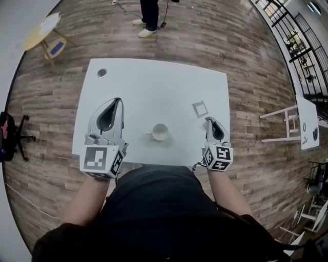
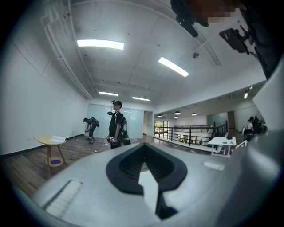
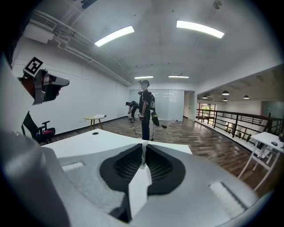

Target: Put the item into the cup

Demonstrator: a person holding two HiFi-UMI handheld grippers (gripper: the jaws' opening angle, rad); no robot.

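Observation:
A white cup (image 1: 160,132) stands upright near the front middle of the white table (image 1: 154,82). The item, a small flat square with a grey border (image 1: 200,108), lies on the table to the cup's right and a little farther back. My left gripper (image 1: 119,100) hovers left of the cup with its jaws together and nothing between them (image 2: 143,148). My right gripper (image 1: 207,119) sits just in front of the square item, short of it, its jaws also closed and empty (image 3: 143,154). Neither the cup nor the item shows in either gripper view.
A round cable hole (image 1: 102,73) marks the table's far left corner. A person (image 1: 148,15) stands beyond the far edge. A yellow round side table (image 1: 43,30) is at far left, an office chair (image 1: 10,135) at left, a white stand (image 1: 292,123) at right.

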